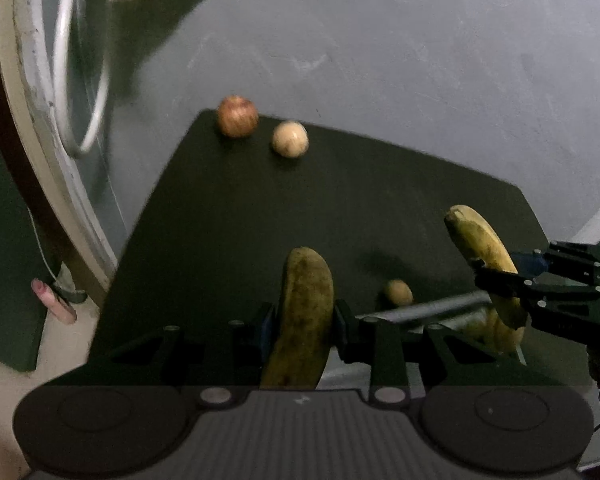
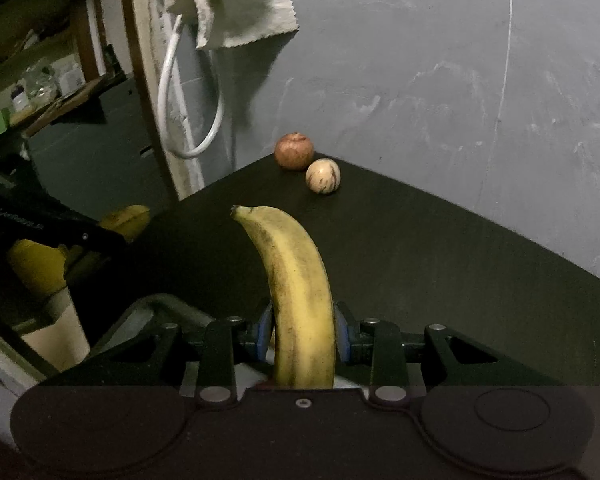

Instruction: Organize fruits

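Dim room, soft light falling from above.
The black table (image 1: 380,184) swallows detail; the grey wall (image 2: 440,80) catches a pale sheen. The left wrist view smears with motion blur, and fisheye bending darkens every corner.

the lower end of the brown-spotted banana (image 1: 304,312) drops behind the left gripper's (image 1: 303,326) body, so its stem is hidden. the yellow banana (image 2: 300,300) likewise vanishes behind the right gripper (image 2: 302,334). a small round fruit (image 1: 398,292) near the metal bar (image 1: 432,306) is blurred and too small to name. a hanging cloth (image 2: 240,8) is cut by the top edge. shelf clutter (image 2: 44,84) at far left is too dim to identify.
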`<state>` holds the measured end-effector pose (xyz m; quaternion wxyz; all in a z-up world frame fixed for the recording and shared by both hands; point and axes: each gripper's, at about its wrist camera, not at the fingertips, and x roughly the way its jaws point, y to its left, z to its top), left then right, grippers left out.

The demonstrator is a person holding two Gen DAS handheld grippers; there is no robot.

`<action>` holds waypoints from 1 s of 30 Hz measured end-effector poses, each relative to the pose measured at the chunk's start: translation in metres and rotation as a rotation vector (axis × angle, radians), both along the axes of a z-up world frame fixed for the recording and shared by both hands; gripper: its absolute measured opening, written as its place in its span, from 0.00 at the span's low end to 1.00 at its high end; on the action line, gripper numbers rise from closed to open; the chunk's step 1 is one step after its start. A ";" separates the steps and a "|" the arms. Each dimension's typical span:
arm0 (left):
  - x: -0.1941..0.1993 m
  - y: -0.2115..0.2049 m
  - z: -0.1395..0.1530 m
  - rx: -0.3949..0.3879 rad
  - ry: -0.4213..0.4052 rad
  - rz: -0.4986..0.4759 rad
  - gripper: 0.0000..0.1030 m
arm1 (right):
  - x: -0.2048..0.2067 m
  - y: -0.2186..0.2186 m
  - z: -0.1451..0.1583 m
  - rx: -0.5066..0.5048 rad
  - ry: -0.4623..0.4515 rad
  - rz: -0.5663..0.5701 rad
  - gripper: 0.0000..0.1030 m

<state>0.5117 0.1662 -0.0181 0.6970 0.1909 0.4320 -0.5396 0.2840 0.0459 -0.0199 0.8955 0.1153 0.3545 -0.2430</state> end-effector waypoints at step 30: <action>-0.075 -0.045 -0.060 0.221 0.038 -0.067 0.32 | -0.054 0.048 -0.055 0.048 0.200 0.095 0.33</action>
